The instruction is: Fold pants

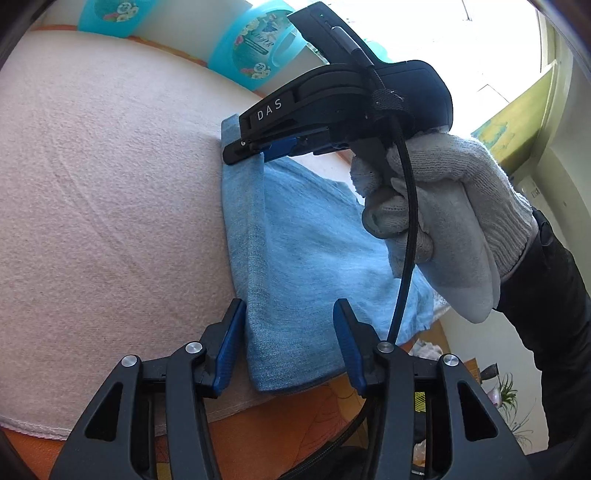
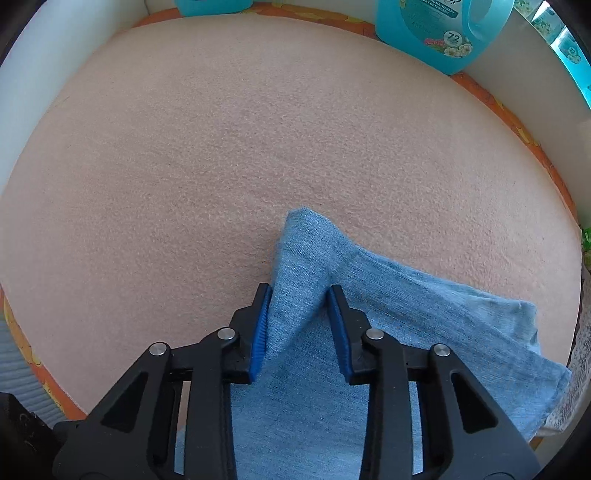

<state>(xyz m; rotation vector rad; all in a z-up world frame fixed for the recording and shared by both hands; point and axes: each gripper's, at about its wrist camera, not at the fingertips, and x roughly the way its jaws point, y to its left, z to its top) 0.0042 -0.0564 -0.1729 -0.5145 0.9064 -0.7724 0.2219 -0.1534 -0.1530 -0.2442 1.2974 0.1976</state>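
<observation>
The blue pants lay folded on the pink cloth on the desk. The right hand-held gripper pinched a raised fold of the pants at their far edge. The left hand-held gripper stood apart around the near edge, not squeezing. Blue bottles stood at the far side.

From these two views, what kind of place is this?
Probably a home laundry corner: denim pants lie on a pink blanket-covered surface, with blue detergent bottles against the white wall.
</observation>
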